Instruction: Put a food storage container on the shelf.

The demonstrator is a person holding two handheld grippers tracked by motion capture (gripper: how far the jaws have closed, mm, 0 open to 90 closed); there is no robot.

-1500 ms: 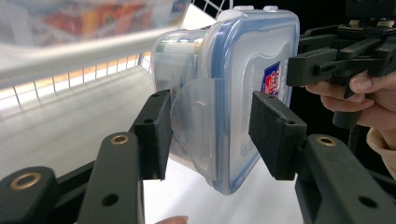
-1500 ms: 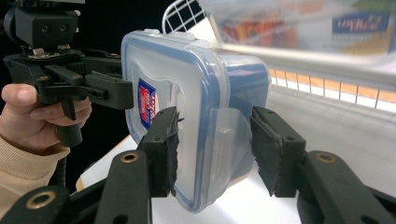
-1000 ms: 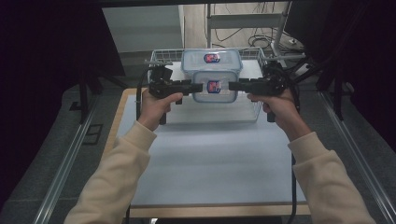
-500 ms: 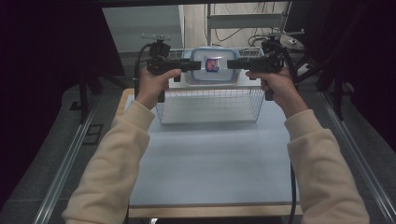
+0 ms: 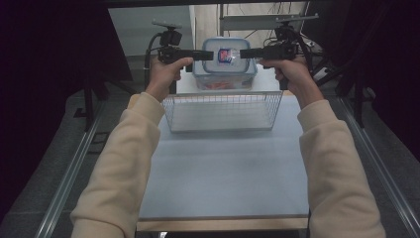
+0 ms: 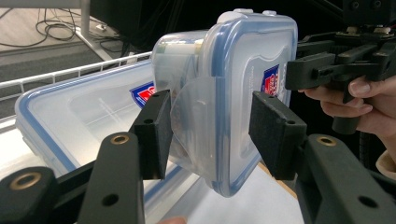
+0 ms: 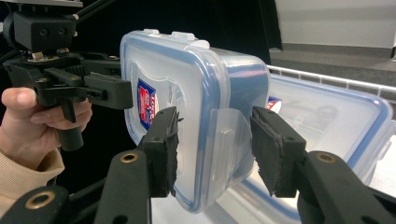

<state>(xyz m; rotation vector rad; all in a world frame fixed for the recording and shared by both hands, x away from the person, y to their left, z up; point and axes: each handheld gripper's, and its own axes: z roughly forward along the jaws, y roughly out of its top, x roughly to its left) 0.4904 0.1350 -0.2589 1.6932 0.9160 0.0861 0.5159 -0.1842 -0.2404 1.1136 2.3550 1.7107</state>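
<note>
From my high view, my sleeves (image 5: pixel 129 163) reach forward over the bare bench (image 5: pixel 223 173). Past them sits a wire basket (image 5: pixel 223 110), standing on the bench. Beyond the basket my hands hold both grippers level, aimed at each other. The left gripper (image 5: pixel 205 55) and right gripper (image 5: pixel 246 53) meet a small box (image 5: pixel 225 54) from its two sides, holding it up on edge, lid facing me, above a larger box (image 5: pixel 225 79) that lies flat behind the basket.

In the left gripper view, my fingers (image 6: pixel 154 135) straddle the small box's (image 6: pixel 224 107) side latch; the pads look close on lid and base, though I cannot tell whether both press it. The big box (image 6: pixel 74 112) lies below, and the other gripper (image 6: pixel 327 70) bites the far side.

The right gripper view mirrors this: fingers (image 7: pixel 163 149) either side of the latch flap of the small box (image 7: pixel 187 93), with the left gripper (image 7: pixel 107 91) opposite and the big box (image 7: pixel 327 121) behind.
</note>
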